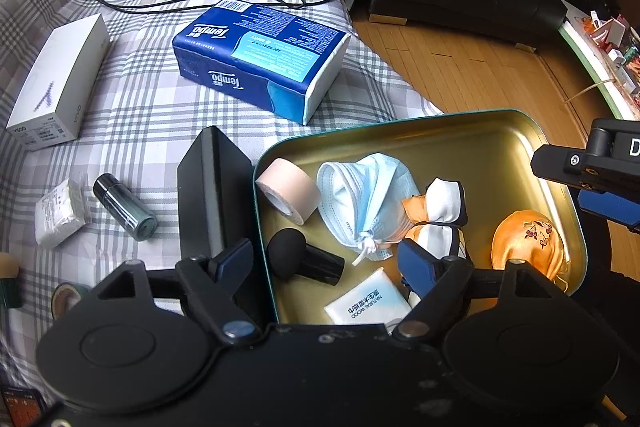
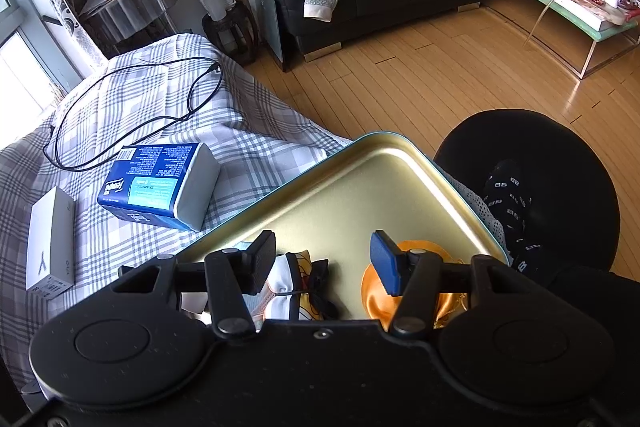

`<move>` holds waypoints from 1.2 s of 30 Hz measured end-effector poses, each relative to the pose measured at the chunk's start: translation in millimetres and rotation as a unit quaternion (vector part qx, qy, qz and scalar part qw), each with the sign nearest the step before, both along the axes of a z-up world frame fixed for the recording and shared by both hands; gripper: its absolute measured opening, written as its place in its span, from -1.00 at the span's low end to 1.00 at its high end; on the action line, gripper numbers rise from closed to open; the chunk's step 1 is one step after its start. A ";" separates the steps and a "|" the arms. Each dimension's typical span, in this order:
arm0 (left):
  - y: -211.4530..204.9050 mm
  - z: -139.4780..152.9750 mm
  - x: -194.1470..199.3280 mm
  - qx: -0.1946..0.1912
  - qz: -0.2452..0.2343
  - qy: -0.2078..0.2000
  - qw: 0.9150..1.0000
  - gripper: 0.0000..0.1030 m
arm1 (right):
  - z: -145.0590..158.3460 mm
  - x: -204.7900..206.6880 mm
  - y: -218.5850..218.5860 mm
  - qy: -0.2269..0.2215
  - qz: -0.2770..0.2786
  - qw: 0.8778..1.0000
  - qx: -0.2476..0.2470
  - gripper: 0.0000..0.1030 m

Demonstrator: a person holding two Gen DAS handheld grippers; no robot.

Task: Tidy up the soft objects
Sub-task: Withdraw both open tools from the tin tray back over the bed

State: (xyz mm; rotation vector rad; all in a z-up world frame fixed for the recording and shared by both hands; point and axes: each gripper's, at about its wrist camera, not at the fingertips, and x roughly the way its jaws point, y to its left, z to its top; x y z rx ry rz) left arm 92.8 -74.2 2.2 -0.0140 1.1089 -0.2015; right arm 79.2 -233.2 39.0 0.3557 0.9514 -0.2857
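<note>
Left wrist view: left gripper [image 1: 324, 265] at lower centre, jaws wide, holding nothing, straddling left wall of tin tray [image 1: 460, 131], face mask [image 1: 360, 195] and orange pouch [image 1: 528, 243] inside tray; right wrist view: right gripper [image 2: 324, 263] spread wide, unladen, above same tray [image 2: 360, 187], pouch [image 2: 376, 291] beneath right finger

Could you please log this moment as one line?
left gripper: open, over tin | right gripper: open, over tin | tin holds mask, tape, pouch
</note>
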 end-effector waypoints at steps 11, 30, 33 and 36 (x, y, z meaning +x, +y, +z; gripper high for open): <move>18.7 12.6 -12.7 0.016 0.032 -0.001 0.999 0.70 | -4.1 1.7 6.9 0.011 0.013 1.000 -0.003 0.03; 84.9 38.8 -26.6 0.000 0.102 -0.020 0.995 0.84 | -16.4 3.5 41.5 0.038 0.082 0.996 -0.015 0.03; 92.1 38.2 -29.1 0.007 0.108 -0.022 0.994 0.84 | -17.6 3.2 48.9 0.042 0.095 0.994 -0.017 0.03; 102.8 37.2 -29.3 0.007 0.118 -0.022 0.993 0.85 | -17.8 2.4 57.1 0.042 0.111 0.993 -0.019 0.03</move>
